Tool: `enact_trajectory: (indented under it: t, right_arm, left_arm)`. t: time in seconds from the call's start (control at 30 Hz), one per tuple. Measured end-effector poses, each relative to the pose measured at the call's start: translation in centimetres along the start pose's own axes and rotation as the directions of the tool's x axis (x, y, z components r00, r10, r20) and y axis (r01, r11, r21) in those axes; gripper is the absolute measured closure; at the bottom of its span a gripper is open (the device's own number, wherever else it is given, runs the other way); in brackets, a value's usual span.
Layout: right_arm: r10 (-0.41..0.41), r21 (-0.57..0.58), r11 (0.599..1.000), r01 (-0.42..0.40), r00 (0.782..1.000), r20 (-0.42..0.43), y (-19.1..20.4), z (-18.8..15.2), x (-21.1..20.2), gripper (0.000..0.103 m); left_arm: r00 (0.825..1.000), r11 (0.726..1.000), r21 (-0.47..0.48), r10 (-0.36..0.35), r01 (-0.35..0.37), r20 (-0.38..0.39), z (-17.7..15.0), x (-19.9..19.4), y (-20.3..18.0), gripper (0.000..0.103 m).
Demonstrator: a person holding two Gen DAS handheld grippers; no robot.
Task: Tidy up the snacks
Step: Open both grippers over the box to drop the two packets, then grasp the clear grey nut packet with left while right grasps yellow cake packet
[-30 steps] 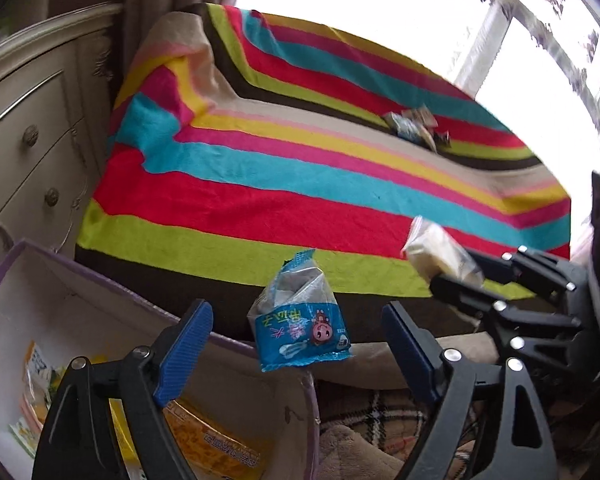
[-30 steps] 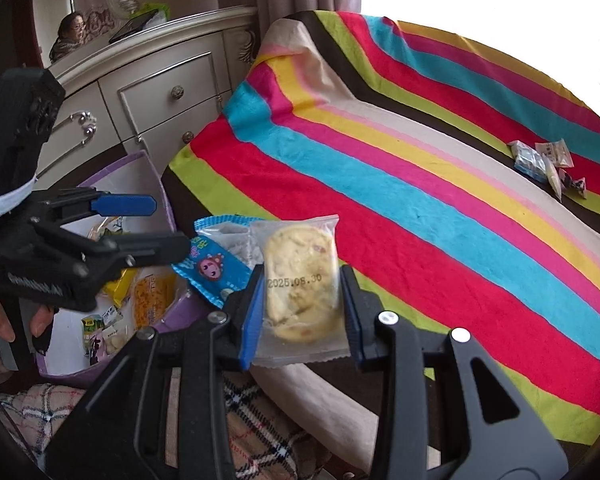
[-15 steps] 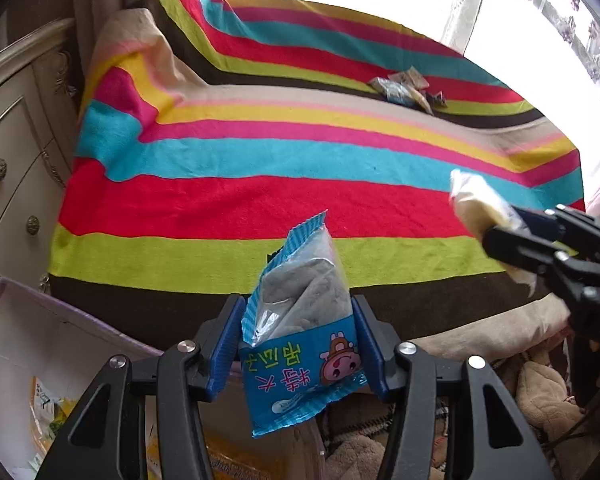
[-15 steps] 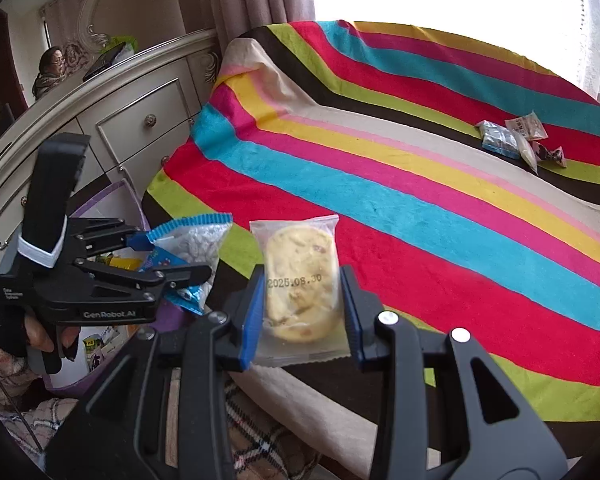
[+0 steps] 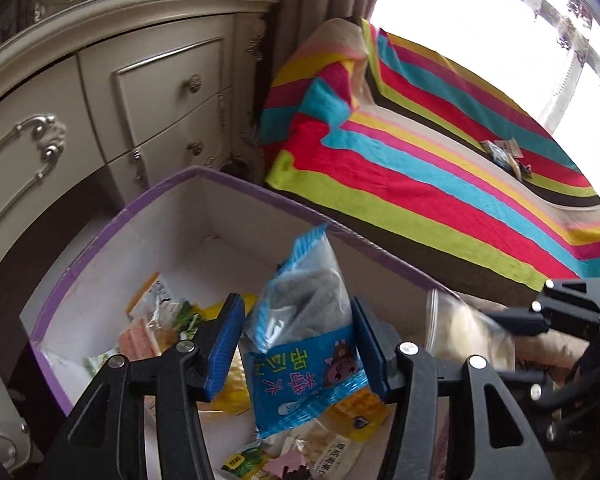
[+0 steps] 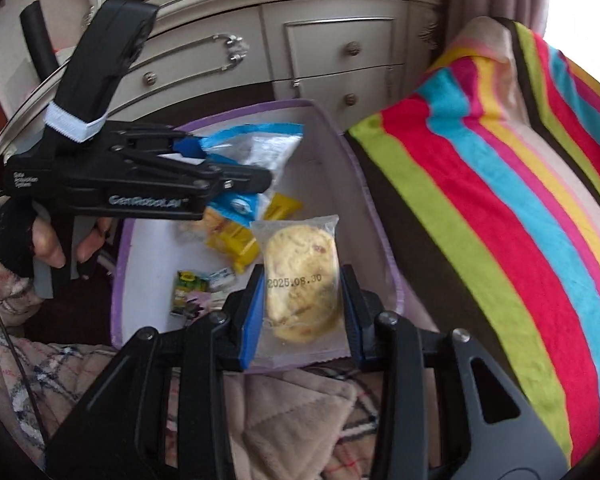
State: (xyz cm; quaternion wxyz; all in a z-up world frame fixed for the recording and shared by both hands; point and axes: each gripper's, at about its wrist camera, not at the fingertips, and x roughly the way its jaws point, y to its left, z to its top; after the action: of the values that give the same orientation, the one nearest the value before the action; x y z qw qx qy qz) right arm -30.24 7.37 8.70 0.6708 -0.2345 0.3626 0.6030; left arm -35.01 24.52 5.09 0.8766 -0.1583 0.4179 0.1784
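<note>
Blue snack packet (image 5: 300, 344) and clear-wrapped cookie (image 6: 300, 280), both upright, hang above the purple-rimmed box (image 5: 260, 196) of mixed snacks.

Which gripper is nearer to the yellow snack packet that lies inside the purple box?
Left. The left gripper hangs directly above the yellow snack packet inside the purple box; the right gripper is at the box's near edge, farther away.
</note>
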Motion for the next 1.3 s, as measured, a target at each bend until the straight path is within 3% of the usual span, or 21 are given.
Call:
enact_trajectory:
  t: [0.07, 0.13, 0.23, 0.33, 0.43, 0.53, 0.67, 0.77, 0.8, 0.87, 0.97, 1.03, 1.1, 1.3]
  right_arm:
    - [0.054, -0.031, 0.998, -0.054, 0.999, -0.008, 1.2, 0.4, 0.8, 0.057]
    - [0.033, -0.037, 0.999, -0.033, 0.999, 0.009, 1.5, 0.5, 0.9, 0.049]
    - [-0.021, 0.043, 0.999, 0.018, 0.997, 0.069, -1.0, -0.1, -0.8, 0.048]
    - [-0.16, 0.188, 0.973, 0.137, 0.981, 0.112, -5.7, -1.8, -3.1, 0.047]
    - [-0.308, 0.376, 0.892, 0.252, 0.947, 0.095, -11.8, -4.5, -5.4, 0.045]
    - [-0.417, 0.534, 0.777, 0.333, 0.908, 0.041, -17.9, -7.7, -7.8, 0.043]
    - [-0.52, 0.624, 0.654, 0.428, 0.853, -0.04, -25.2, -12.1, -10.5, 0.035]
    - [-0.568, 0.692, 0.545, 0.473, 0.816, -0.111, -31.3, -15.6, -12.1, 0.035]
    - [-0.565, 0.723, 0.514, 0.461, 0.817, -0.12, -33.5, -16.4, -12.5, 0.035]
    - [-0.551, 0.792, 0.451, 0.411, 0.826, -0.115, -37.7, -17.8, -13.6, 0.035]
    - [-0.535, 0.855, 0.398, 0.332, 0.841, -0.077, -43.1, -18.1, -14.0, 0.035]
    - [-0.527, 0.864, 0.398, 0.309, 0.848, -0.06, -45.6, -17.3, -13.4, 0.035]
    - [-0.529, 0.859, 0.409, 0.307, 0.847, -0.051, -48.2, -16.4, -12.7, 0.034]
    - [-0.516, 0.865, 0.43, 0.257, 0.857, 0.002, -54.6, -13.0, -11.0, 0.032]
  left_arm:
    - [0.998, 0.997, -0.031, 0.067, -0.067, 0.014, 0.2, -0.2, 0.5, 0.042]
    - [0.994, 0.994, -0.043, 0.098, -0.096, 0.045, 0.5, -0.8, 0.5, 0.033]
    - [0.993, 0.998, -0.03, 0.058, -0.055, 0.102, 2.1, -1.3, -1.2, 0.023]
    - [0.99, 1.0, 0.005, -0.014, 0.013, 0.139, 3.9, -0.5, -4.7, 0.019]
    - [0.989, 0.996, 0.052, -0.082, 0.076, 0.126, 5.7, 2.1, -9.9, 0.015]
    - [0.985, 0.977, 0.142, -0.166, 0.157, 0.054, 7.8, 6.5, -16.4, 0.015]
    - [0.982, 0.947, 0.266, -0.162, 0.181, -0.092, 10.1, 13.4, -25.4, 0.015]
    - [0.975, 0.932, 0.296, -0.173, 0.208, -0.14, 11.6, 17.7, -30.4, 0.015]
    - [0.97, 0.924, 0.306, -0.192, 0.229, -0.146, 12.1, 18.8, -31.8, 0.015]
    - [0.979, 0.917, 0.342, -0.18, 0.203, -0.099, 12.6, 19.7, -34.1, 0.015]
    - [0.984, 0.909, 0.378, -0.16, 0.176, -0.074, 13.7, 21.3, -36.0, 0.015]
    - [0.987, 0.905, 0.392, -0.148, 0.163, -0.069, 14.0, 21.8, -36.4, 0.013]
    - [0.984, 0.897, 0.406, -0.154, 0.176, -0.087, 13.8, 22.0, -36.6, 0.0]
    - [0.985, 0.892, 0.417, -0.148, 0.173, -0.091, 13.3, 22.4, -37.0, 0.0]
